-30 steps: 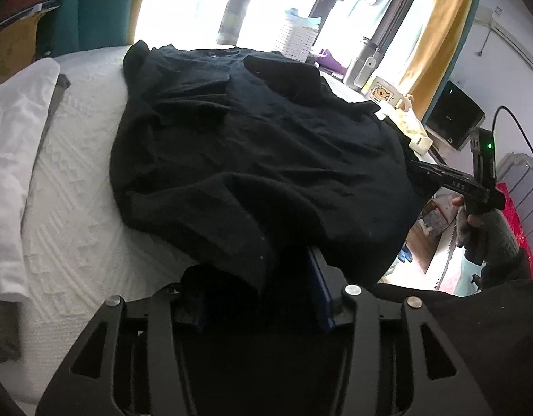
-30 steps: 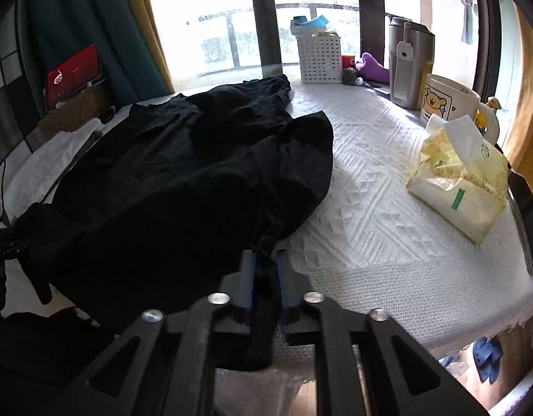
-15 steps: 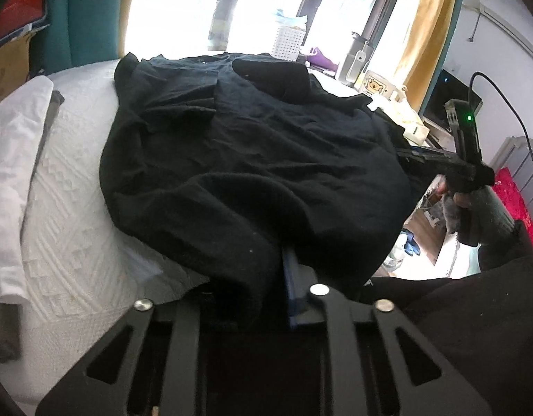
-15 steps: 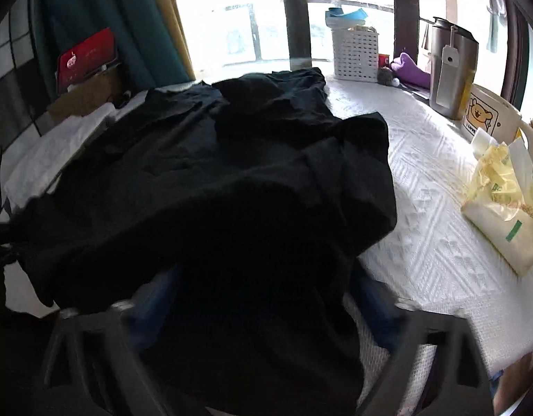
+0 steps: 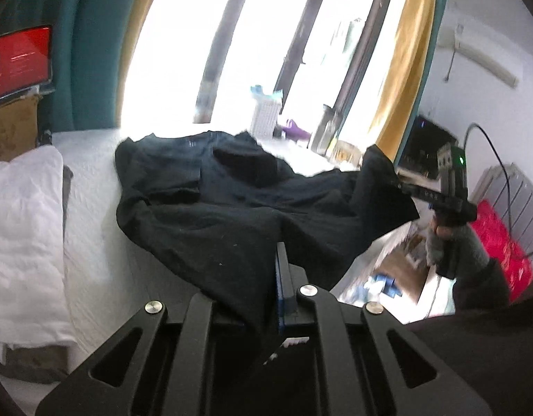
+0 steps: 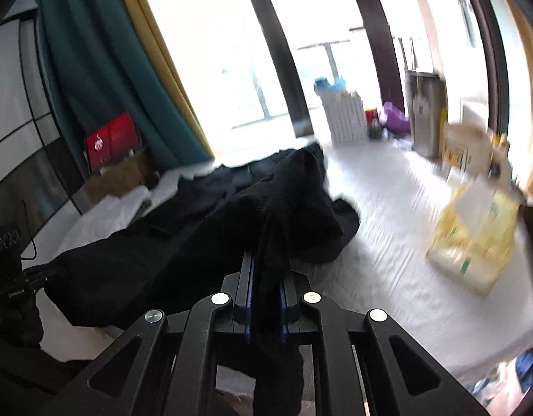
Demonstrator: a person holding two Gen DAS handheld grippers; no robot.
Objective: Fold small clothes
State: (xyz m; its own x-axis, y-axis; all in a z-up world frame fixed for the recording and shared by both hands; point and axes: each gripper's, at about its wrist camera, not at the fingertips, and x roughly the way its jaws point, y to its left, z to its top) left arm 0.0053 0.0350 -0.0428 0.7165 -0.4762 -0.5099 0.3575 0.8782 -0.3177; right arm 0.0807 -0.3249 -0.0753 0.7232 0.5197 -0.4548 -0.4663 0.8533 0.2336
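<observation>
Now the black garment (image 5: 211, 204) stretches ahead of both sets of jaws across the white bedcover (image 5: 89, 215), its near edge strung sideways between them: the left gripper (image 5: 266, 277) and right gripper (image 6: 266, 274), having just closed, each pinch one corner.

Ahead of both pairs of fingers, a white quilted bed cover (image 6: 387, 215). Directly on it, reaching away from the fingers, a black garment (image 5: 224, 201), its near hem raised off the cover. Left of the left fingers, a folded white cloth (image 5: 23, 228) over something grey. Right of the right fingers, a yellow tissue pack (image 6: 474, 235). Far beyond the fingers by the window, a white slatted basket (image 6: 346, 118), a purple item (image 6: 393, 116), a metal container (image 6: 424, 114) and a mug (image 6: 471, 149), blurred.
</observation>
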